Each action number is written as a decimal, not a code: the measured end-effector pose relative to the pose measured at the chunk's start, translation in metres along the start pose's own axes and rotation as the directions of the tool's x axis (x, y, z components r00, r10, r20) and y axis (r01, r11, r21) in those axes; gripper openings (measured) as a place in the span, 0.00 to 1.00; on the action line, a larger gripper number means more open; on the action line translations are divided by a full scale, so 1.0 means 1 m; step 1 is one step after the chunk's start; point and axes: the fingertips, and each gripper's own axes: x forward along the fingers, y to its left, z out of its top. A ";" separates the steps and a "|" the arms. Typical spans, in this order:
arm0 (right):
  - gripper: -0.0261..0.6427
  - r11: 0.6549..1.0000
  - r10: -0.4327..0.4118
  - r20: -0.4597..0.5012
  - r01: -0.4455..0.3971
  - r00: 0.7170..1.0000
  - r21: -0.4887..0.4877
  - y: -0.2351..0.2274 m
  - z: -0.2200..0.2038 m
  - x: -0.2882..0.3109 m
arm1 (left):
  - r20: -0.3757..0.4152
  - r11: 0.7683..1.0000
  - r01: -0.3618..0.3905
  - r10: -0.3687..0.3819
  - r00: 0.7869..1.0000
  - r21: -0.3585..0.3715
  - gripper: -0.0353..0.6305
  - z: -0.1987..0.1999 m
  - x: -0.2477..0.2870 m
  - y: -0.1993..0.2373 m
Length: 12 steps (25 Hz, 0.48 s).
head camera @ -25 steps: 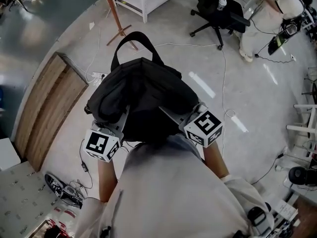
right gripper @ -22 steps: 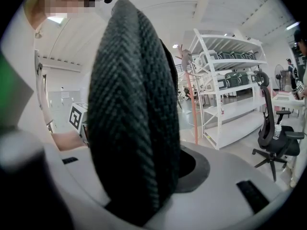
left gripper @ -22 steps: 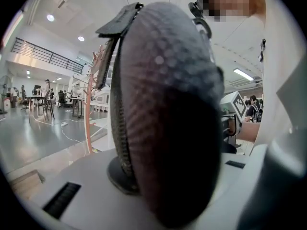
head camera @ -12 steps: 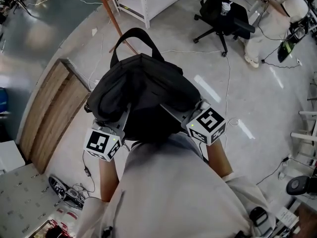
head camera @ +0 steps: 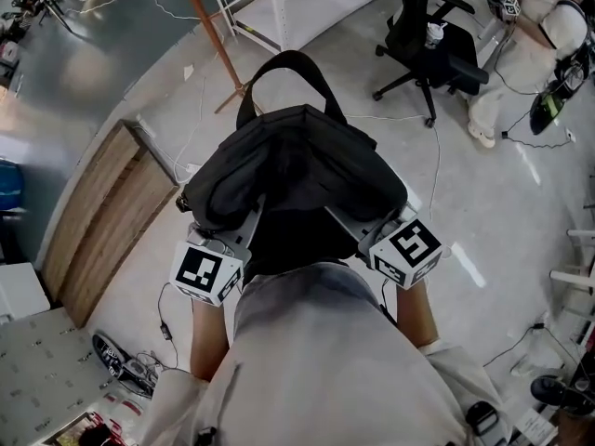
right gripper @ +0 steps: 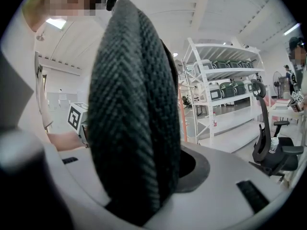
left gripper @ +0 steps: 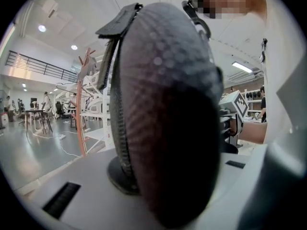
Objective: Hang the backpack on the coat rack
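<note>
At centre, my left gripper (head camera: 238,240) and right gripper (head camera: 366,234) clamp the backpack (head camera: 290,170), handle (head camera: 290,74) free for the coat rack (head camera: 206,30).

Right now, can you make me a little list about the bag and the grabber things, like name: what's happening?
Backpack: black, held up off the floor in front of the person
Left gripper: shut on the backpack, on a padded part
Right gripper: shut on the backpack, on a woven strap
Top handle: free loop, on the side toward the coat rack
Coat rack: orange-brown pole ahead, nothing of the bag on it yet
Office chair: black, off to the right
</note>
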 end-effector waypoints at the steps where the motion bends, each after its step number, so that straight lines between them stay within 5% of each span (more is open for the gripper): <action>1: 0.32 1.000 -0.002 0.004 0.002 1.000 -0.005 -0.004 0.003 0.001 | 0.005 1.000 -0.001 0.001 1.000 0.004 0.19 0.003 0.004 0.002; 12: 0.32 0.997 -0.026 -0.019 0.024 0.999 -0.072 -0.046 0.028 0.043 | 0.046 0.999 -0.015 0.016 0.999 -0.030 0.19 0.009 0.043 0.050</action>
